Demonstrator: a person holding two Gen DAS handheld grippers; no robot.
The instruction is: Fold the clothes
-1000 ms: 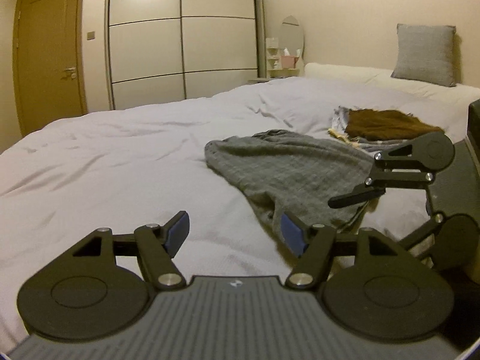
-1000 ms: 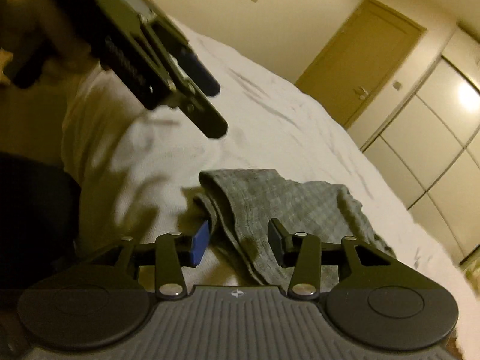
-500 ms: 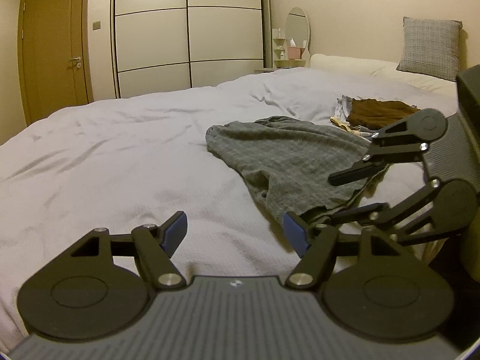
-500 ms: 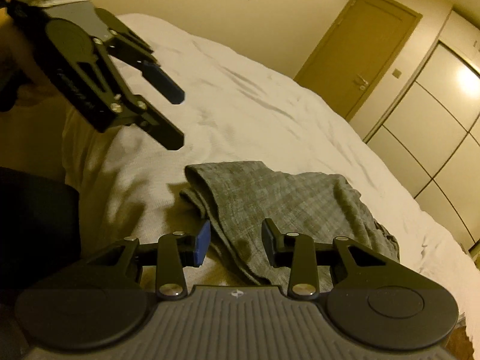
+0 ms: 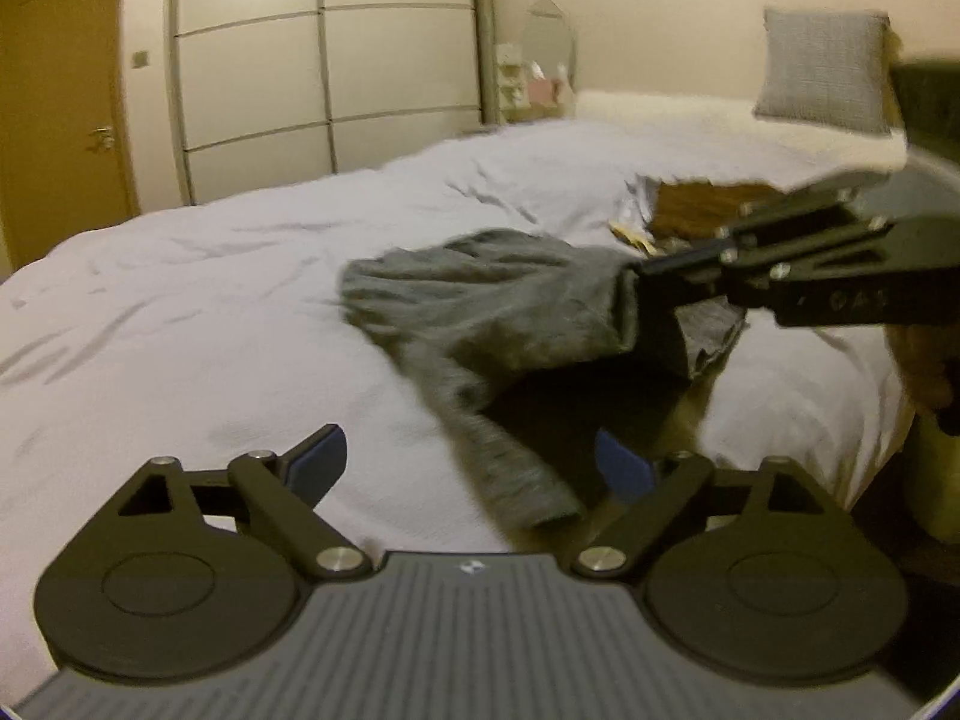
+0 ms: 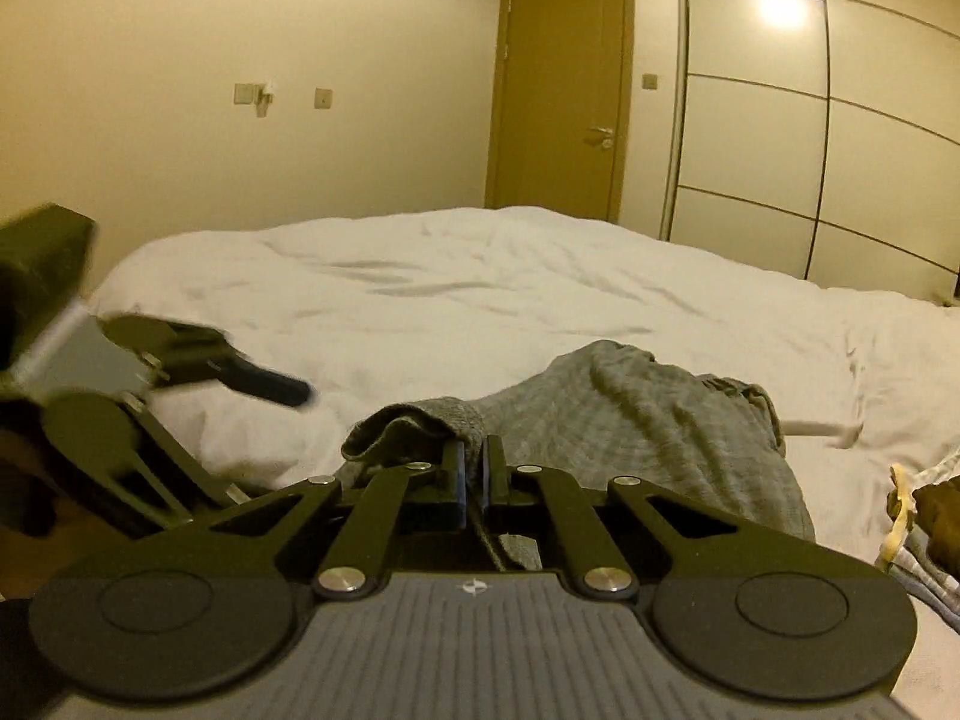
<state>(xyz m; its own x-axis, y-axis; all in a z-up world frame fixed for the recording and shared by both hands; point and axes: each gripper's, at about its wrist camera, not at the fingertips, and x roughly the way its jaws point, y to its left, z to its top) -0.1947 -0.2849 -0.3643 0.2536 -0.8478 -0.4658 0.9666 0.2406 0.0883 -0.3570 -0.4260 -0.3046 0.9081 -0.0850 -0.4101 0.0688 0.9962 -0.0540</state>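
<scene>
A grey knit garment [image 5: 480, 306] lies crumpled on the white bed [image 5: 210, 300], one sleeve [image 5: 510, 474] trailing toward me. My left gripper [image 5: 474, 468] stands open low over the bed's near edge, the sleeve end between its blue pads without contact. My right gripper [image 6: 474, 468] is shut on an edge of the grey garment [image 6: 630, 420] and lifts it a little. From the left wrist view the right gripper [image 5: 648, 270] reaches in from the right, pinching the cloth. The open left gripper [image 6: 264, 384] shows at the left in the right wrist view.
A brown folded cloth [image 5: 702, 204] on a small pile lies further up the bed, near a grey pillow [image 5: 822, 69]. A wardrobe [image 5: 324, 90] and a door [image 5: 60, 120] stand behind the bed. The bed's near edge drops off at right [image 5: 840, 450].
My right gripper has closed on the grey garment's edge and raised it, pulling the cloth up and right. The left gripper has dropped lower, nearer the trailing sleeve, still open.
</scene>
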